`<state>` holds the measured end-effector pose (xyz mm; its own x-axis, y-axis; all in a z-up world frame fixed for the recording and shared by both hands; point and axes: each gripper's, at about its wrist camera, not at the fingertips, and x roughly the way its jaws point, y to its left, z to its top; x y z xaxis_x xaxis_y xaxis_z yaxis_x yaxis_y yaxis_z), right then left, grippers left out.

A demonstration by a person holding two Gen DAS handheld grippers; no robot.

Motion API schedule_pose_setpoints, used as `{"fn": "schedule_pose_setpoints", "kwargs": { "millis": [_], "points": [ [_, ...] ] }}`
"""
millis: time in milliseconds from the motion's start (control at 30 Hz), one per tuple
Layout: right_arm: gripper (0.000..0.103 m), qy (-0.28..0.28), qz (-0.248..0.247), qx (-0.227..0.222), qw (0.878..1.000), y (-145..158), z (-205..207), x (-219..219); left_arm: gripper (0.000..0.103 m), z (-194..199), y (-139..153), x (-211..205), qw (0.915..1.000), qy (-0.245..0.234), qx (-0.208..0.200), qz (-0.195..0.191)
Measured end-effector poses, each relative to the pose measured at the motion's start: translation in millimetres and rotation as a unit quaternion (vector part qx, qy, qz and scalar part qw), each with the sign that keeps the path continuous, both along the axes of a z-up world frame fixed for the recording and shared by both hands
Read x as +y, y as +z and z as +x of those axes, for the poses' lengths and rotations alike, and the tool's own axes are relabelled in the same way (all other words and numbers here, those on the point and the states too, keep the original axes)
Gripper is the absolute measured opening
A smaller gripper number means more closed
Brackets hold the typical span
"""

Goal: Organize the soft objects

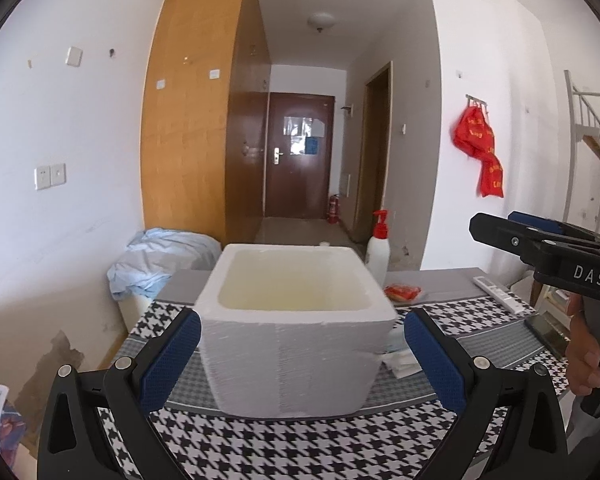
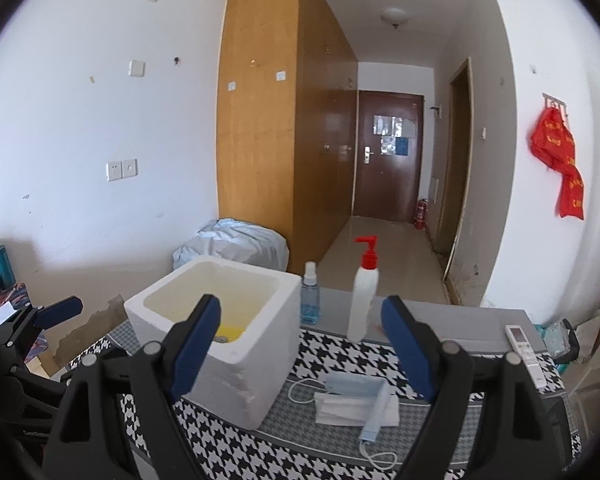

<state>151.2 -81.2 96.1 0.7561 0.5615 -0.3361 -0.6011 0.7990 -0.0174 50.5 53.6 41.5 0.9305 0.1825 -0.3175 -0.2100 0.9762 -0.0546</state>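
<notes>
A white foam box stands on the houndstooth tablecloth, open at the top. In the right wrist view something yellow lies in the bottom of the foam box. To the right of the box lies a small pile of blue and white face masks, partly seen behind a finger as masks. My left gripper is open short of the box and holds nothing. My right gripper is open above the masks and the box corner, empty; a hand holds the right gripper.
A blue spray bottle and a white pump bottle stand behind the box. A remote control, a phone and a red packet lie on the table. A bundle of pale bedding sits beyond the table's far left corner.
</notes>
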Motion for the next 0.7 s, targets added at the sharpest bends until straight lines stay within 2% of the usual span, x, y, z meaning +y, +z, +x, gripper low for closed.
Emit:
{"fn": "schedule_pose_setpoints", "kwargs": {
  "millis": [700],
  "points": [
    [0.086, -0.063, 0.023, -0.001, 0.998, -7.7, -0.4, -62.1, 0.102, 20.1, 2.2, -41.9, 0.9978, -0.065, -0.015, 0.007]
  ]
}}
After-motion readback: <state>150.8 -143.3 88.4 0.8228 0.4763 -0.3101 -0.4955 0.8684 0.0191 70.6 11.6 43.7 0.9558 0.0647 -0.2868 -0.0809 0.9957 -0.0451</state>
